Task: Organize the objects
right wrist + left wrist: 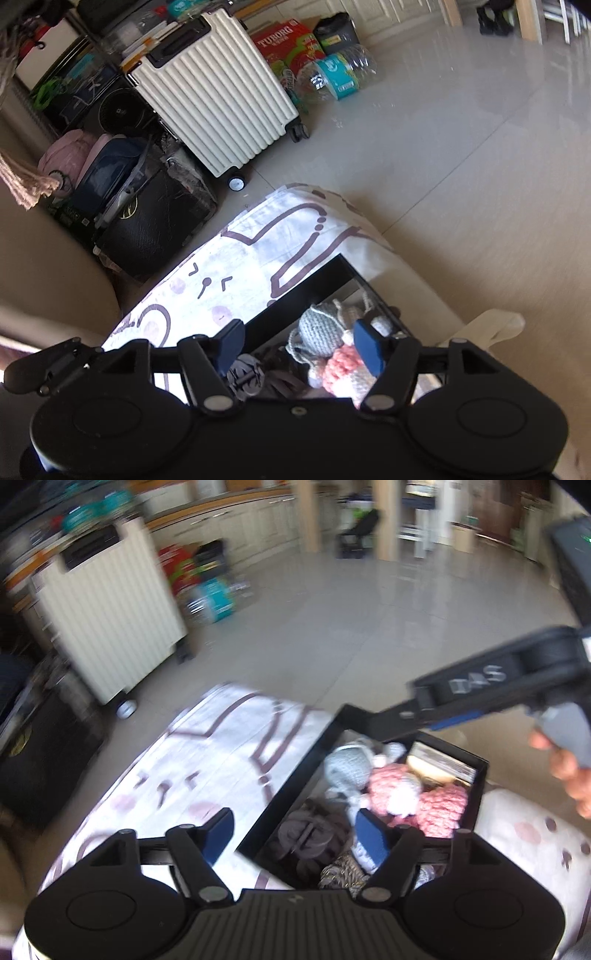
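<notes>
Left gripper (297, 834) and right gripper (299, 347) both gape empty over the black rectangular box (291, 771) of fuzzy crocheted toys (417, 797); its near end is cut off.

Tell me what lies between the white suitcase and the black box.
Bare floor tiles, then the patterned sheet under the black box, seen past the white suitcase in the right wrist view.

We see a matt black box (476, 786) with smooth walls, holding crocheted yarn toys, one grey (345, 771) and one pink (439, 805), both nubbly and soft; the printed sheet (258, 254) beneath is thin, matt cotton-like cloth; the cream suitcase (214, 103) is ribbed hard plastic with a slight sheen; the floor tiles (461, 110) look glossy; the gripper (299, 347) bodies are matt black plastic.
</notes>
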